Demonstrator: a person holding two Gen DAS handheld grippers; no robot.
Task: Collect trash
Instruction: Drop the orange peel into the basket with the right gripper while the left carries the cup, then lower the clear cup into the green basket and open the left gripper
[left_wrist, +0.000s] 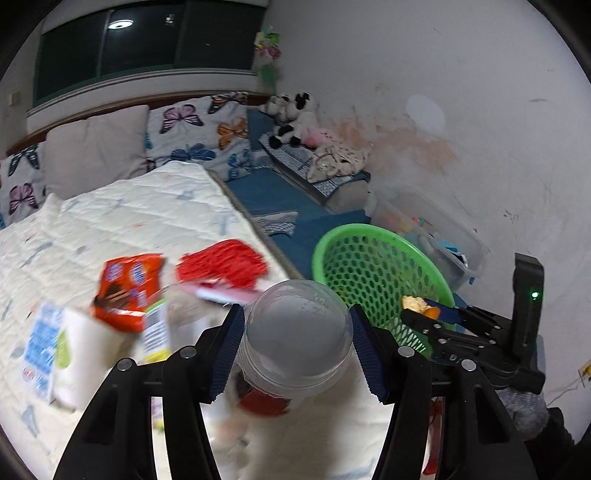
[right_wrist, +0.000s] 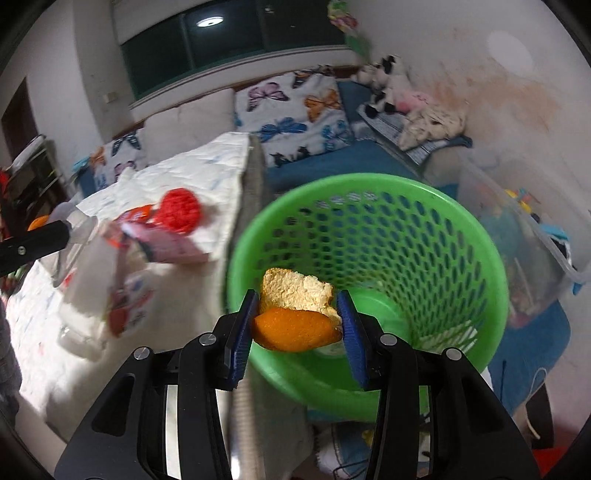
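Note:
My left gripper (left_wrist: 297, 328) is shut on a clear plastic cup with a domed lid (left_wrist: 295, 332), held above the white quilt. My right gripper (right_wrist: 297, 317) is shut on an orange peel (right_wrist: 295, 328), its pale inside (right_wrist: 295, 291) facing up, held over the near rim of the green mesh basket (right_wrist: 369, 251). The basket (left_wrist: 362, 266) stands beside the bed; the right gripper (left_wrist: 424, 308) shows over it in the left wrist view. On the quilt lie a red snack wrapper (left_wrist: 129, 291), a red mesh net (left_wrist: 225, 264), a white tissue pack (left_wrist: 62, 354) and a pink box (right_wrist: 177, 251).
The bed's white quilt (left_wrist: 129, 218) fills the left. Butterfly pillows (left_wrist: 199, 133) and soft toys (left_wrist: 291, 118) lie at the back. A clear storage bin (left_wrist: 436, 236) with toys stands against the wall behind the basket. A blue mat (left_wrist: 273, 195) lies between bed and wall.

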